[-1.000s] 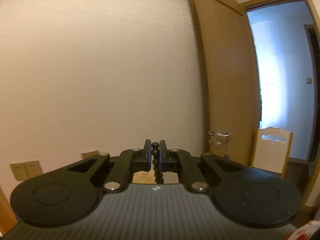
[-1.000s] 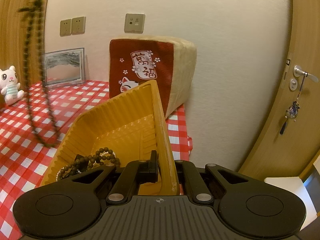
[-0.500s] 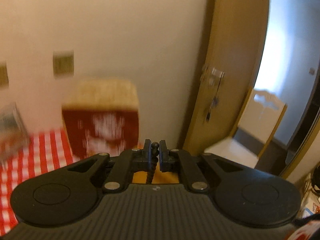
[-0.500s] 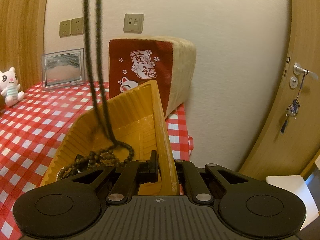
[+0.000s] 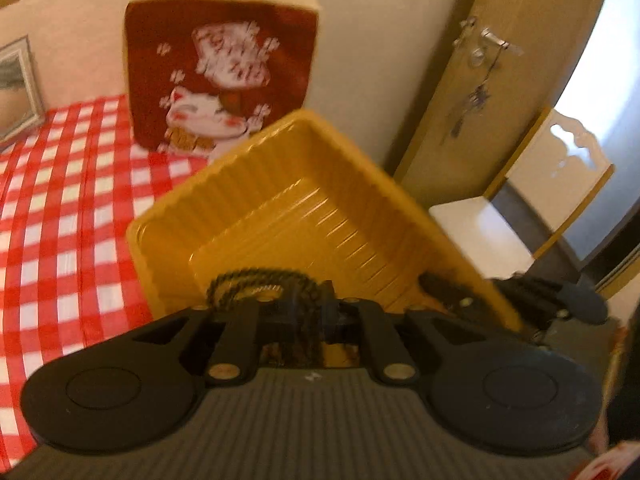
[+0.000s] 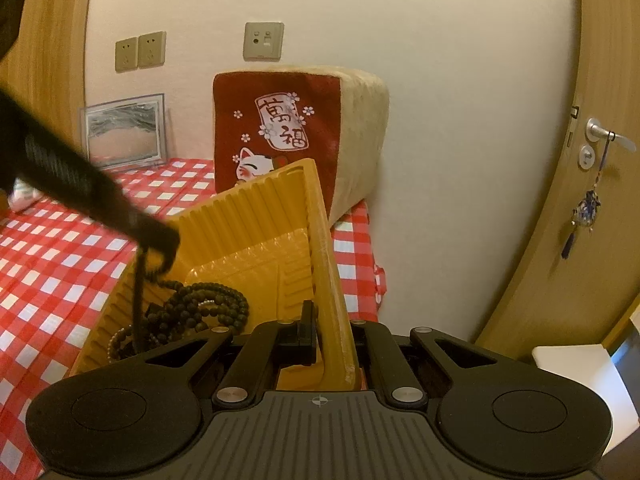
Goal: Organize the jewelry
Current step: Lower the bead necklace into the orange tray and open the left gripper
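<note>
your right gripper point(image 6: 328, 340) is clamped tight on the near wall of the yellow tray point(image 6: 248, 216), tipping it up off the red checked tablecloth point(image 6: 52, 260). your left gripper point(image 5: 310, 312) hangs over the tray's near left corner; its jaws have just been opening and stand narrow, with the dark bead necklace point(image 6: 200, 304) dangling between them. the rest lies coiled in that corner.

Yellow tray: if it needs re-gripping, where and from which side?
Grip the yellow tray by its thin right-hand rim, coming in from its near end, as the right tongs do: that wall stands narrow enough to pinch, and the dark beads lie clear on the left.
</note>
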